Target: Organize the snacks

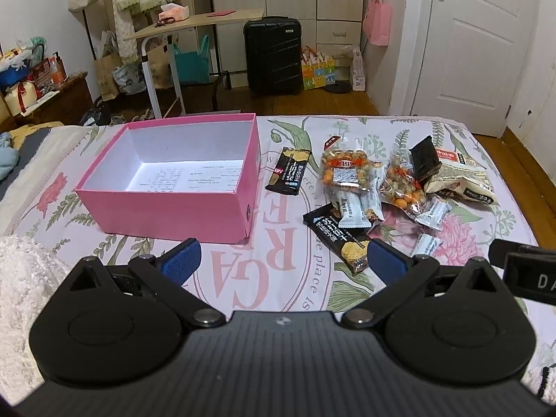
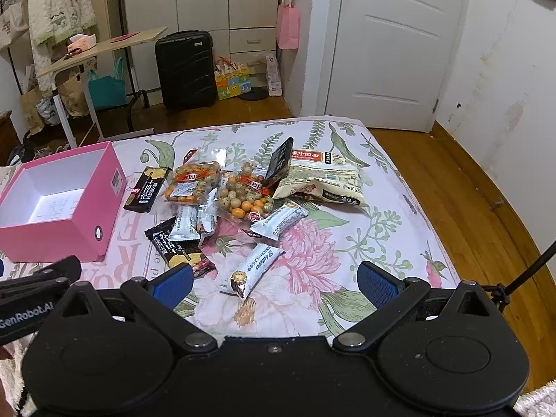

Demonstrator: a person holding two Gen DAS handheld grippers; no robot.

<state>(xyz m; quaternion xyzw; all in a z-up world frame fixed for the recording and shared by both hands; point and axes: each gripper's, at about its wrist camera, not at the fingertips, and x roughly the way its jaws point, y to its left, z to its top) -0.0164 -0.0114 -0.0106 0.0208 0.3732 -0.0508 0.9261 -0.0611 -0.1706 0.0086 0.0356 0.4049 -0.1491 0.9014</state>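
An empty pink box [image 1: 166, 213] with a white inside sits on the floral bedsheet, at the left in the right wrist view [image 2: 59, 239]. Right of it lies a pile of snacks: black cracker packs [image 1: 288, 171] [image 2: 180, 248], clear bags of coated nuts [image 1: 345, 170] [image 2: 246, 196], white bars [image 2: 257, 267] and a beige noodle bag [image 2: 321, 182]. My left gripper [image 1: 283, 260] is open and empty, low over the sheet in front of the box. My right gripper [image 2: 274, 279] is open and empty, just short of the nearest white bar.
The bed's far edge [image 2: 243, 123] drops to a wooden floor [image 2: 469, 187]. Beyond stand a black suitcase [image 1: 272, 55], a side table [image 1: 194, 22], bags and a white door [image 2: 392, 45]. A fluffy white blanket [image 1: 27, 278] lies at the near left.
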